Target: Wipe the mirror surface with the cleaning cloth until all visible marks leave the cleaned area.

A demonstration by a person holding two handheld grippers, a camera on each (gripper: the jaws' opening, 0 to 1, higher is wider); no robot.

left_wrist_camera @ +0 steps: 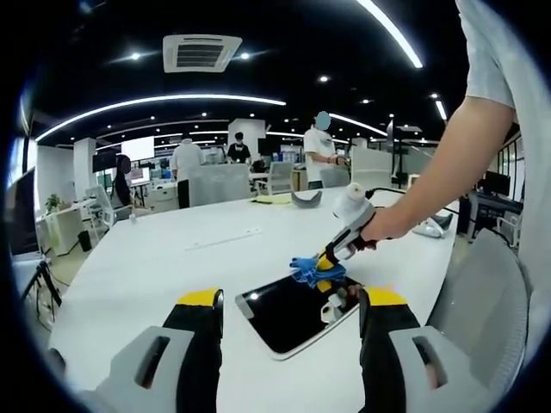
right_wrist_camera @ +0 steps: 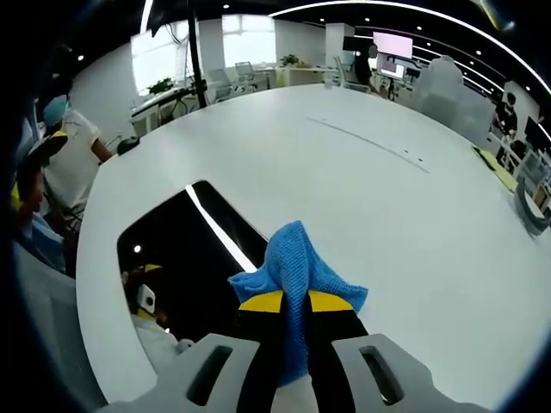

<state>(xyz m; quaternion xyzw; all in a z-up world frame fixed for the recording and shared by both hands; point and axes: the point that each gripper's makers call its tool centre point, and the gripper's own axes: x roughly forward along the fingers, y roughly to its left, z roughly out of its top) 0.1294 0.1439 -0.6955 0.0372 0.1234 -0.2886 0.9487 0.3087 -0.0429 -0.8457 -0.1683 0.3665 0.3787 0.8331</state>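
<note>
**While my right claw pinches the blue cloth, it sits on the mirror**

As I look along my left gripper [left_wrist_camera: 291, 303], I see its two yellow-tipped jaws spread wide apart with nothing between them. They hang above the white table [left_wrist_camera: 155, 258], close to its near edge. Between the jaws I see the mirror [left_wrist_camera: 288, 314]. It is a dark flat slab with round corners, and it lies flat on the tabletop near the side where I stand.

My right gripper [left_wrist_camera: 329, 261] comes in from the right side of this view, held by my hand [left_wrist_camera: 383, 225]. It points down at the far corner of the mirror. The cleaning cloth [left_wrist_camera: 313, 272] is blue, and it is bunched up at the tip, touching the glass.

From the right gripper view, my right gripper [right_wrist_camera: 294, 303] has its jaws pressed together on the cleaning cloth [right_wrist_camera: 297, 262]. The cloth sticks out past the tips in a soft, crumpled lump. Just to its left is the mirror [right_wrist_camera: 185, 249], dark and shiny, with a bright line of ceiling light across it.

People [left_wrist_camera: 320, 155] stand at desks well past the far edge of the table.
</note>
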